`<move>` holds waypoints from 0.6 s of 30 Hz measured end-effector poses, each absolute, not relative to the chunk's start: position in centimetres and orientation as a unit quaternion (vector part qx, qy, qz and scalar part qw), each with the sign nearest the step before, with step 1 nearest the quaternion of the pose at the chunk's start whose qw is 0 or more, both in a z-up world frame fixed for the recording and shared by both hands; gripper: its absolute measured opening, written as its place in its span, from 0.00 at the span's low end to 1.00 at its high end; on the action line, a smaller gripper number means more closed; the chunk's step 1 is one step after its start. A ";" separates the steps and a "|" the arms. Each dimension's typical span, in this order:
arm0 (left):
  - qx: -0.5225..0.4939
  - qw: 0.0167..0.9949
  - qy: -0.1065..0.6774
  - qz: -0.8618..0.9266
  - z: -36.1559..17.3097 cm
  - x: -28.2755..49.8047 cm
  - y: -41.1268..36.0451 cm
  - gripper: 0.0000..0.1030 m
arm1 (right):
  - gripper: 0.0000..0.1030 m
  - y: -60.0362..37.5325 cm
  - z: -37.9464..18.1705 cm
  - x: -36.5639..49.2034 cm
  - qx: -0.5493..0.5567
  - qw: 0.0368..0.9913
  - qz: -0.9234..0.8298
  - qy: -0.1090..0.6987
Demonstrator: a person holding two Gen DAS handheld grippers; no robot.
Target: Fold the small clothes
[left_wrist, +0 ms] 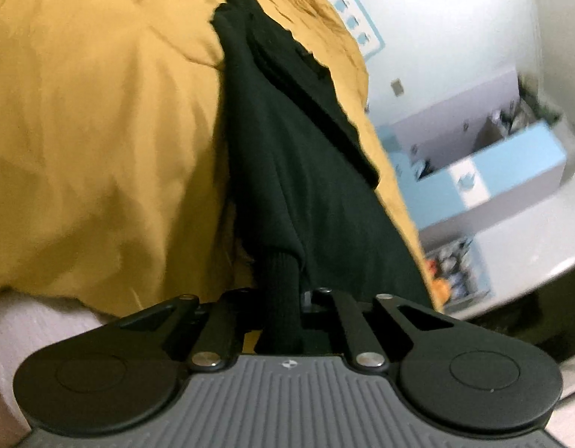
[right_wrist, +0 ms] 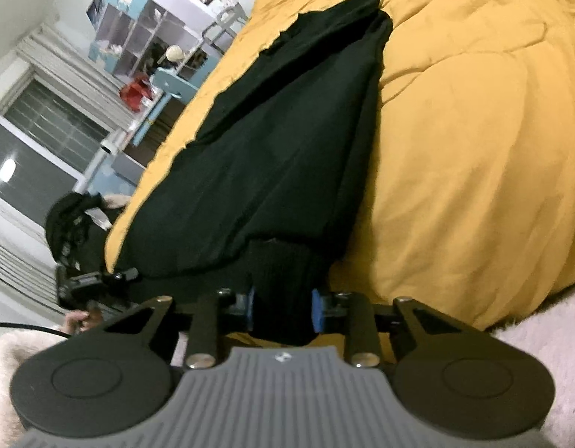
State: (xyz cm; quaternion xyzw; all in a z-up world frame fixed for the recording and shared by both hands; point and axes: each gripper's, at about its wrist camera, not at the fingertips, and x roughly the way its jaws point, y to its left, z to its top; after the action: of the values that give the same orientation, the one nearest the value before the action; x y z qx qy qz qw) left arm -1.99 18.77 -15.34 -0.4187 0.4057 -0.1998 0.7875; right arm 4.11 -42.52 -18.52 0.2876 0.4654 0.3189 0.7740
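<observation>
A black garment [left_wrist: 294, 156] lies stretched over a mustard-yellow bed cover [left_wrist: 100, 130]. My left gripper [left_wrist: 281, 298] is shut on its ribbed cuff, which runs back between the fingers. In the right wrist view the same black garment [right_wrist: 272, 149] spreads away over the yellow cover [right_wrist: 474, 149]. My right gripper [right_wrist: 281, 310] is shut on a bunched ribbed edge of it, pinched between the blue pads [right_wrist: 317, 310]. The fingertips are hidden by cloth in both views.
The bed's edge runs along the garment. Beyond it stand white and light-blue shelves [left_wrist: 492, 171] and, in the right wrist view, a shelf unit [right_wrist: 149, 37], a window [right_wrist: 37, 142] and the other hand-held gripper [right_wrist: 85, 280]. A pale fluffy blanket [right_wrist: 541, 343] lies at the near edge.
</observation>
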 end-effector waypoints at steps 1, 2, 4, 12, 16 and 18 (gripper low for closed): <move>-0.428 0.785 0.398 -0.205 -15.2 -2.0 18.9 0.07 | 0.20 -42.7 -18.4 4.1 0.304 0.771 0.321 0.458; -0.431 0.789 0.383 -0.210 -14.6 -1.9 18.9 0.07 | 0.19 -42.9 -18.3 4.0 0.317 0.767 0.325 0.452; -0.435 0.798 0.350 -0.227 -13.1 -1.5 18.8 0.07 | 0.19 -43.0 -17.4 4.2 0.342 0.764 0.337 0.431; -0.447 0.815 0.276 -0.244 -8.4 2.7 17.8 0.07 | 0.17 -41.9 -14.9 7.1 0.416 0.758 0.348 0.362; -0.467 0.807 0.268 -0.241 -8.2 5.7 18.0 0.07 | 0.16 -41.3 -13.6 11.1 0.455 0.750 0.337 0.341; -0.463 0.813 0.261 -0.237 -7.8 7.4 18.6 0.07 | 0.16 -41.3 -13.0 13.6 0.474 0.748 0.328 0.329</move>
State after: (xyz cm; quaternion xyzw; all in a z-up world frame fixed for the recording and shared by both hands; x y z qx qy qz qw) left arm 7.42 18.56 -7.76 -0.4634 0.2608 -0.2373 0.8129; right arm 13.59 -41.33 -13.03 0.4741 0.3285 0.3284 0.7480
